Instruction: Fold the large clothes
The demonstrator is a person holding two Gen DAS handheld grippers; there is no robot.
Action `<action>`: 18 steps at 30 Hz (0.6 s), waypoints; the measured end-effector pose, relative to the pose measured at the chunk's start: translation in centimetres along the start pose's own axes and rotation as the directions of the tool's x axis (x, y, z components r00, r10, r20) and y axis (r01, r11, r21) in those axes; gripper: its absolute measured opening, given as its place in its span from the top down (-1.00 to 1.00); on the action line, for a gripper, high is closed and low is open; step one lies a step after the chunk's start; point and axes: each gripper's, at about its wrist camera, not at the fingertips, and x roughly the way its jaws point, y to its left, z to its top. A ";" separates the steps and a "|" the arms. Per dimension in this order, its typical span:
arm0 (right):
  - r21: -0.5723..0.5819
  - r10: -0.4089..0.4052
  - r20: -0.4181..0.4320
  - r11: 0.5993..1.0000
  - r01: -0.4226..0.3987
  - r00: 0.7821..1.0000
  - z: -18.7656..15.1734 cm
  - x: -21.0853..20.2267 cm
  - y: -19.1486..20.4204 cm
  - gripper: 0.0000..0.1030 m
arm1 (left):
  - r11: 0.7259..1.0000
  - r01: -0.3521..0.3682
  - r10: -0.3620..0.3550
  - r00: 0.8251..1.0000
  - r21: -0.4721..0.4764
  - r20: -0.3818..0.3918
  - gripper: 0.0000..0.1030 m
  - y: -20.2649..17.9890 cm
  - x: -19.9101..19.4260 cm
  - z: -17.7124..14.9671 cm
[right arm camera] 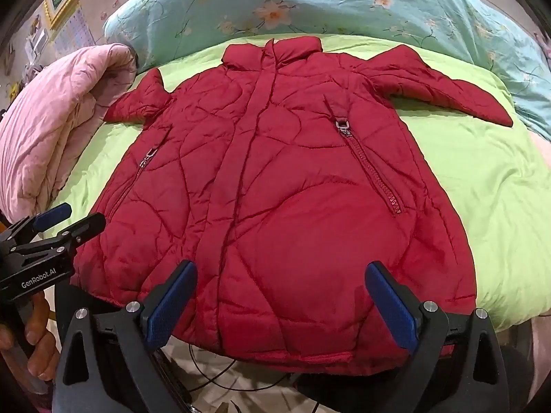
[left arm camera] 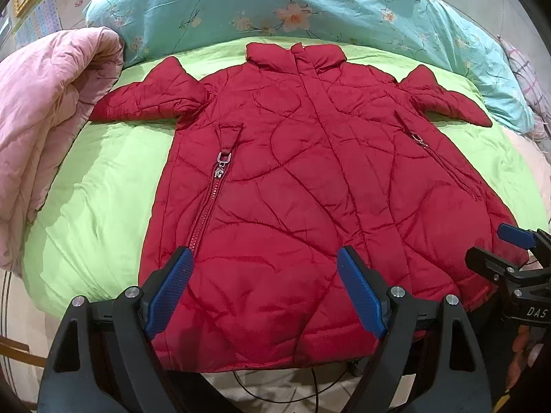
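A red quilted coat [left arm camera: 292,179] [right arm camera: 275,186] lies flat, front up, on a green bedcover [left arm camera: 103,186] [right arm camera: 482,172], collar at the far side and both sleeves spread out. Its hem hangs at the near edge of the bed. My left gripper [left arm camera: 263,258] hovers open above the hem's left part, blue pads wide apart with nothing between them. My right gripper [right arm camera: 282,272] stands open over the hem's right part, also empty. Each gripper shows at the edge of the other's view: the right gripper [left arm camera: 509,247] and the left gripper [right arm camera: 65,216].
A folded pink quilt [left arm camera: 44,130] [right arm camera: 58,130] lies at the left of the bed. A teal flowered duvet [left arm camera: 275,3] [right arm camera: 310,3] lines the far side. Black cables [right arm camera: 220,375] lie on the floor below the hem. A hand [right arm camera: 38,347] grips the left tool's handle.
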 end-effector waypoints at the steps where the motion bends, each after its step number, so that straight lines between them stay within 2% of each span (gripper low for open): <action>1: 0.001 0.001 -0.001 1.000 -0.001 1.000 0.1 -0.1 0.0 -0.92 | 1.000 0.003 -0.003 1.000 0.000 0.001 -0.67 0.0 0.0 0.0; 10: 0.005 -0.001 0.011 1.000 0.001 1.000 0.5 -0.3 -0.1 -0.92 | 1.000 0.007 -0.007 1.000 0.001 0.002 -0.67 0.1 0.1 0.2; 18: 0.009 -0.033 0.035 0.999 0.033 0.999 0.9 -0.6 -0.3 -0.92 | 1.000 0.011 -0.011 1.000 0.001 0.003 -0.67 0.0 0.1 0.3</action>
